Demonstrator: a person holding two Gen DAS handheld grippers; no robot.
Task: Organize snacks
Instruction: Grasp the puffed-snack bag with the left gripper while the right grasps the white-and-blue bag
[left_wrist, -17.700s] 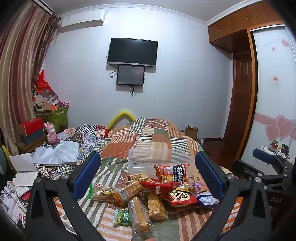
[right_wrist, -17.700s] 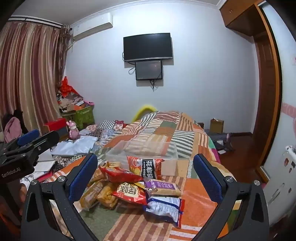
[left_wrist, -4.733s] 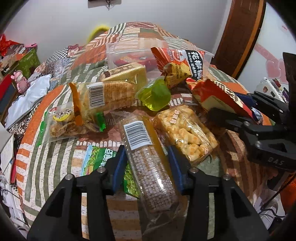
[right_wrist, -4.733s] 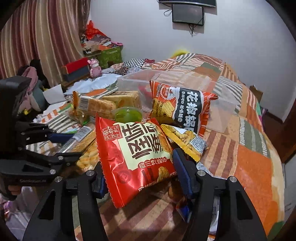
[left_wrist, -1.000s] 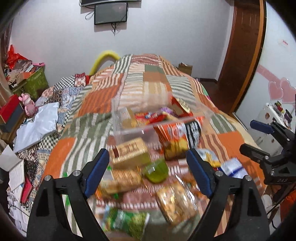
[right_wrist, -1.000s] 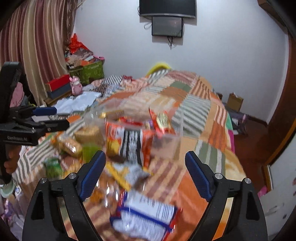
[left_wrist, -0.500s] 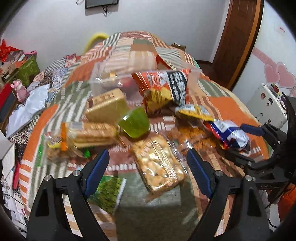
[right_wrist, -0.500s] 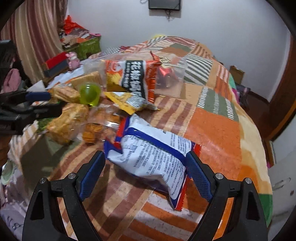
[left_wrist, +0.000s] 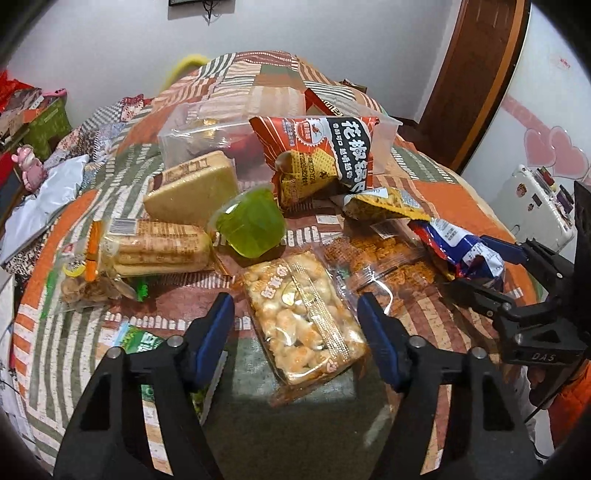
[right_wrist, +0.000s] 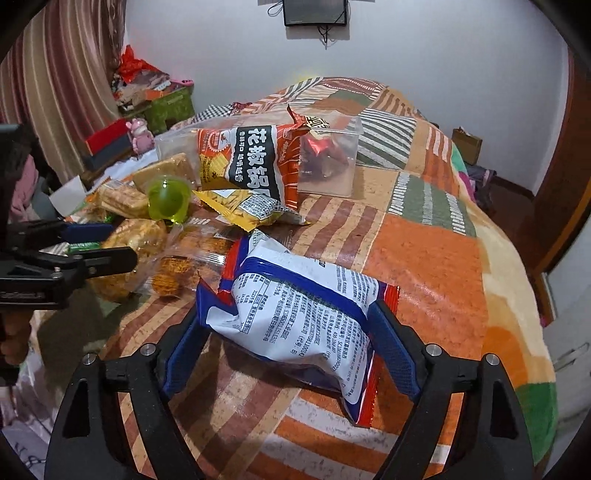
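Note:
Snacks lie scattered on a patchwork quilt (left_wrist: 436, 192). A clear pack of puffed snacks (left_wrist: 299, 321) lies between the fingers of my left gripper (left_wrist: 294, 301). Its jaws are closing, and a gap still shows at the left pad. My right gripper (right_wrist: 284, 310) is closing on a white and blue bag (right_wrist: 295, 306), and both pads touch the bag's edges. A clear plastic box (left_wrist: 207, 140) farther back holds several snacks. A red and black chip bag (left_wrist: 325, 151) leans against it.
A green jelly cup (left_wrist: 251, 225), a yellow cake pack (left_wrist: 192, 188), a biscuit pack (left_wrist: 159, 247), a small yellow bag (left_wrist: 384, 206) and a clear pack of orange snacks (left_wrist: 384, 258) crowd the quilt. A green pack (left_wrist: 144, 343) lies under the left finger. The quilt's right edge (right_wrist: 517, 295) drops off.
Both grippers came down onto the snacks. The left jaws narrowed around the puffed snack pack. The right jaws closed in until they touched the white and blue bag.

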